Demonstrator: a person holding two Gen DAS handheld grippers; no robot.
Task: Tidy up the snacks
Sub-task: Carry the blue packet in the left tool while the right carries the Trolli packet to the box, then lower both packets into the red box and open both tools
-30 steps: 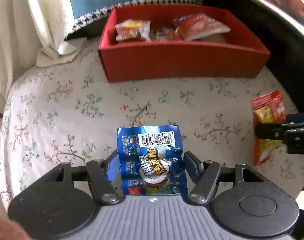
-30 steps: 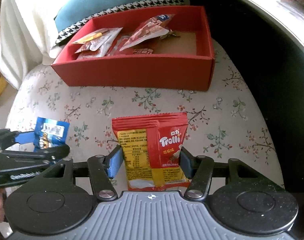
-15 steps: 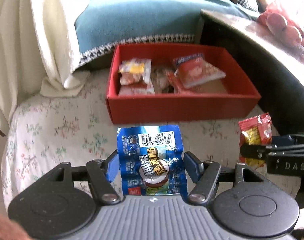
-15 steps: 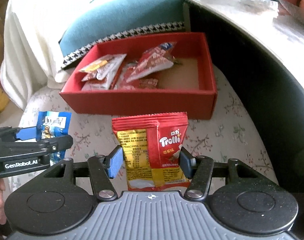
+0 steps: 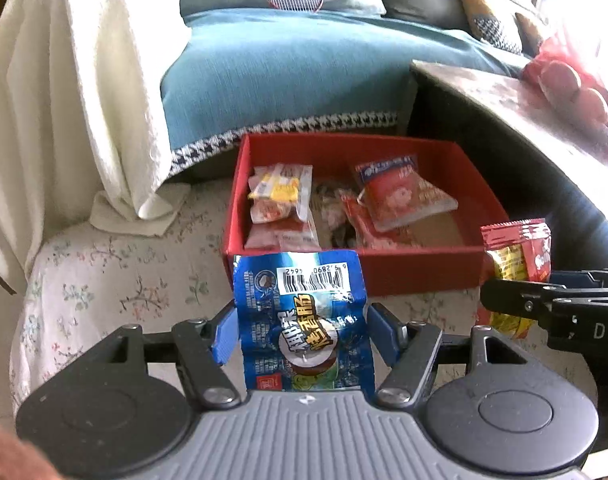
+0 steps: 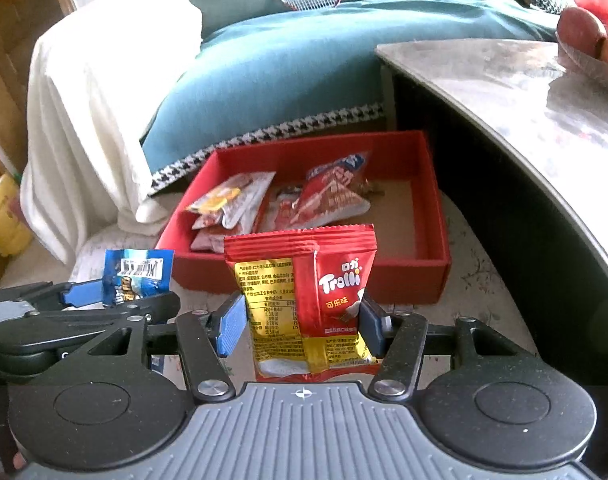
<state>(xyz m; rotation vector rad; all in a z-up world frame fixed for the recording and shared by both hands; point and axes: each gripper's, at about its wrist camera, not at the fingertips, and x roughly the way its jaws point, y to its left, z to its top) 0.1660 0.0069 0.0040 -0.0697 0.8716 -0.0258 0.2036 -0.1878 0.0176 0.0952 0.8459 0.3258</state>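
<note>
While both snack packets hang clear of the floral-covered surface [image 5: 103,264], each sits pinched in its own claw. Blue snack packet [image 5: 304,320], barcode end up, is clamped between the blue pads of the left claw [image 5: 301,334]; pads press its two side edges, packet upright. Red Trolli gummy packet [image 6: 304,300], yellow label panel on its left half, is gripped the same way by the right claw [image 6: 301,326], crimped top edge uppermost. Two claws side by side, apart, not touching; each shows at the edge of the other's view.

Just beyond both packets: open red box [image 5: 424,276] resting on the floral cover, near wall facing the claws. Inside, several snack packets [image 5: 279,196] piled toward its left and middle; bare cardboard floor at the right end.

Behind the box, a teal sofa cover [image 5: 287,76] with houndstooth trim. White throw [image 5: 63,92] draped at left. Dark tabletop [image 6: 524,92] with a pale glossy surface curves along the right, red fruit [image 5: 564,80] on it.
</note>
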